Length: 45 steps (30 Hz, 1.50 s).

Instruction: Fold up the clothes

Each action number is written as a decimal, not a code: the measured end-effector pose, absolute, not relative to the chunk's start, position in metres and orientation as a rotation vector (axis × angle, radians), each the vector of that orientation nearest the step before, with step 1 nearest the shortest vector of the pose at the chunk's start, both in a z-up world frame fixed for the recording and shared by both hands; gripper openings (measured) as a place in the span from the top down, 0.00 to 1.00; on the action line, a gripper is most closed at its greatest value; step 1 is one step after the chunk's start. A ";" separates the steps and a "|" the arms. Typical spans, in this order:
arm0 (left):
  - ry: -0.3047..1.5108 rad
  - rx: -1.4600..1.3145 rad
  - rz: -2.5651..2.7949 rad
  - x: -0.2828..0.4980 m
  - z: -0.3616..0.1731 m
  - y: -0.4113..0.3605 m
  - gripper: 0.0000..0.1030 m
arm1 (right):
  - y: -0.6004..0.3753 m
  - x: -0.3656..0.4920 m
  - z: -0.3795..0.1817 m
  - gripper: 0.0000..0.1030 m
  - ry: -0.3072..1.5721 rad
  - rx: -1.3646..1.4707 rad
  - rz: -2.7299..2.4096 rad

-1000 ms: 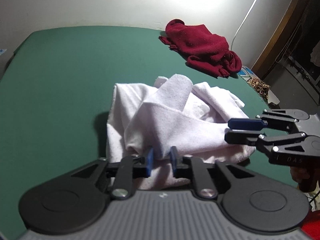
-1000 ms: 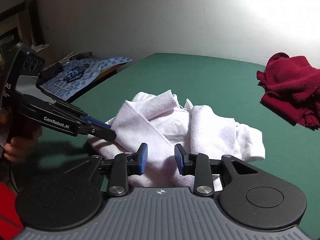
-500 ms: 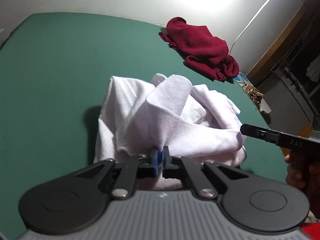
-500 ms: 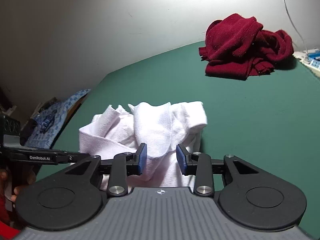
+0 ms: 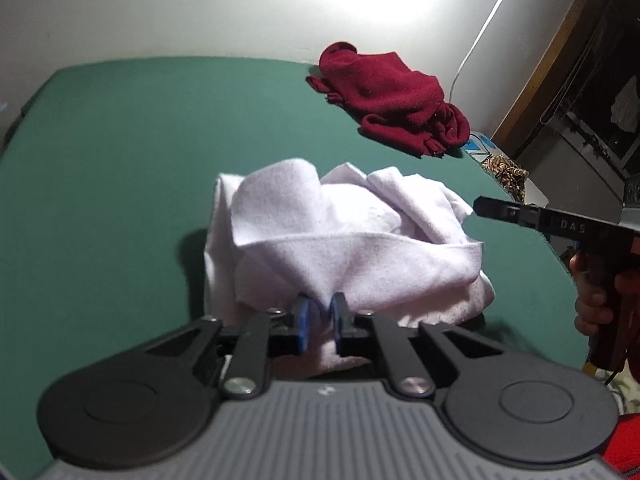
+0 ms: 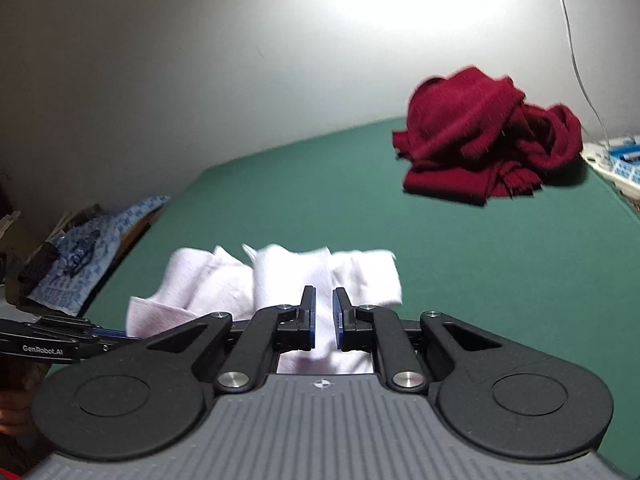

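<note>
A crumpled white cloth lies on the green table. My left gripper is shut on a fold of its near edge, which rises taut into the blue pads. In the right wrist view the same white cloth fills the narrow gap of my right gripper, shut on it. From the left wrist view the right gripper shows as a closed black bar at the cloth's right corner. The left gripper reaches the cloth's left edge. A dark red cloth is bunched at the far side.
The red cloth sits near the table's far right edge. A blue patterned bag lies off the table's left side. A white cable hangs down the wall. A person's hand grips the right gripper's handle.
The right gripper's fingers have closed from wide open onto the white cloth. The left gripper stays clamped with more cloth between its pads, and the near edge now stretches taut.
</note>
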<state>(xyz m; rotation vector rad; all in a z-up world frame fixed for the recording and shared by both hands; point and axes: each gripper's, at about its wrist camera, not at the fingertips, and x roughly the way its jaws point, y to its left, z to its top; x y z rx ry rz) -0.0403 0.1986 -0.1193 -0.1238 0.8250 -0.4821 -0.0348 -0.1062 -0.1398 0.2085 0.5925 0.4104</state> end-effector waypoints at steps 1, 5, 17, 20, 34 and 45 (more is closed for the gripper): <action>0.816 -0.112 -0.481 -0.041 -0.116 0.202 0.59 | -0.102 -0.035 -0.136 0.86 0.574 0.192 0.443; 0.784 -0.067 -0.429 -0.041 -0.104 0.213 0.60 | -0.077 -0.025 -0.144 0.86 0.613 0.148 0.515; 0.843 -0.089 -0.446 -0.013 -0.142 0.176 0.59 | -0.088 -0.023 -0.153 0.80 0.742 0.137 0.450; 0.844 -0.089 -0.444 -0.016 -0.147 0.182 0.50 | -0.101 -0.026 -0.145 0.70 0.736 0.113 0.403; 0.861 -0.062 -0.449 -0.010 -0.135 0.187 0.36 | -0.089 -0.024 -0.156 0.87 0.778 0.264 0.521; 0.900 -0.025 -0.424 -0.006 -0.143 0.185 0.27 | -0.106 -0.024 -0.178 0.91 0.859 0.283 0.474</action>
